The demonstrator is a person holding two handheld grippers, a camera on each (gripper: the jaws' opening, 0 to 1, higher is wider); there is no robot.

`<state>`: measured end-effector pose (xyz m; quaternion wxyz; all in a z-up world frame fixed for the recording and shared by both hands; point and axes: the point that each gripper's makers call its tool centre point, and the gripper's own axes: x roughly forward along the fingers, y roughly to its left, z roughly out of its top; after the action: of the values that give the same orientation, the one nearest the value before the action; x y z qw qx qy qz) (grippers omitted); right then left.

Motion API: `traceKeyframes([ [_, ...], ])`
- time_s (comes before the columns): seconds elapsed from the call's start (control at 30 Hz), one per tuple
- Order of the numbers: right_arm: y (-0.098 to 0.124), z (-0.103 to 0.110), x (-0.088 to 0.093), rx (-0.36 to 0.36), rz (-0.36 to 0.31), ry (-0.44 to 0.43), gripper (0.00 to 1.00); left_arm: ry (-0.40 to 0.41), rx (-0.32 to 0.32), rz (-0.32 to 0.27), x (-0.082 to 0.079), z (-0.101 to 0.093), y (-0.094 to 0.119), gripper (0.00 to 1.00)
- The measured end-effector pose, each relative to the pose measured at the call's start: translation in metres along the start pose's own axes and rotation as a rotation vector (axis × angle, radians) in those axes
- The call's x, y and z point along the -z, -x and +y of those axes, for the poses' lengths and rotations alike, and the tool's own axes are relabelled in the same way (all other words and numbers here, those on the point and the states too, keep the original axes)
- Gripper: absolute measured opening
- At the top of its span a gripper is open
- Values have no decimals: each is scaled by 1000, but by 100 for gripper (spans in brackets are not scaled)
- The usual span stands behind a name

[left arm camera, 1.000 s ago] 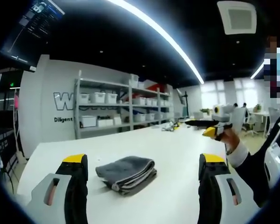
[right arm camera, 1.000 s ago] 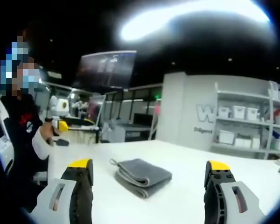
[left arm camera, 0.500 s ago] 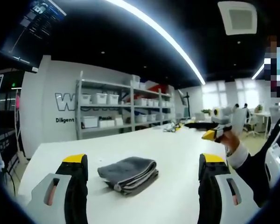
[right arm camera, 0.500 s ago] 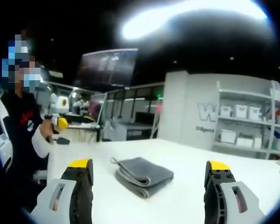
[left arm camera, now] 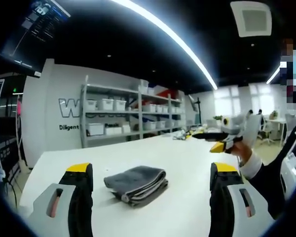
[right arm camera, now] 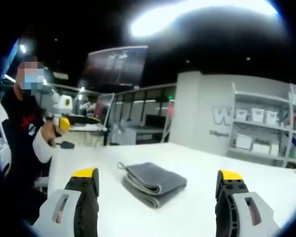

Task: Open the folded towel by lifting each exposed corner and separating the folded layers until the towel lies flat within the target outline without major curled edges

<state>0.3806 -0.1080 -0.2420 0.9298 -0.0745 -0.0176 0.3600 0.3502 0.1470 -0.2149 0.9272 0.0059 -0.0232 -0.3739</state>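
On the white table [left arm camera: 177, 163], a folded grey cloth towel [left arm camera: 136, 183] is lying ahead of and between the fingers of both the left gripper [left arm camera: 152, 173] and the right gripper [right arm camera: 157, 177], untouched; both are standing wide apart, gripping nothing.

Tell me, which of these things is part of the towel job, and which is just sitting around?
Part of the job:
- folded grey towel
- white table
- left hand-held gripper, open
- right hand-held gripper, open

Just around:
- shelves of white bins
- overhead monitor
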Motion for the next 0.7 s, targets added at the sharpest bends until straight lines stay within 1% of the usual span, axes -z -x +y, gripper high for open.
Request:
traceKeyframes([
  [0.3,-8,-4,11,2,10,-1,95,4,-12,10,3,2,-2,97],
  [0.43,-11,-5,13,6,6,-6,95,-2,-5,10,3,0,-2,97],
  [0.47,-12,-6,13,8,-1,-1,94,0,-3,9,3,0,-2,97],
  [0.57,-15,-5,5,11,-65,16,94,0,-6,13,4,1,-2,96],
  [0.7,-19,-1,3,-10,-96,5,94,1,-11,21,7,4,-2,96],
])
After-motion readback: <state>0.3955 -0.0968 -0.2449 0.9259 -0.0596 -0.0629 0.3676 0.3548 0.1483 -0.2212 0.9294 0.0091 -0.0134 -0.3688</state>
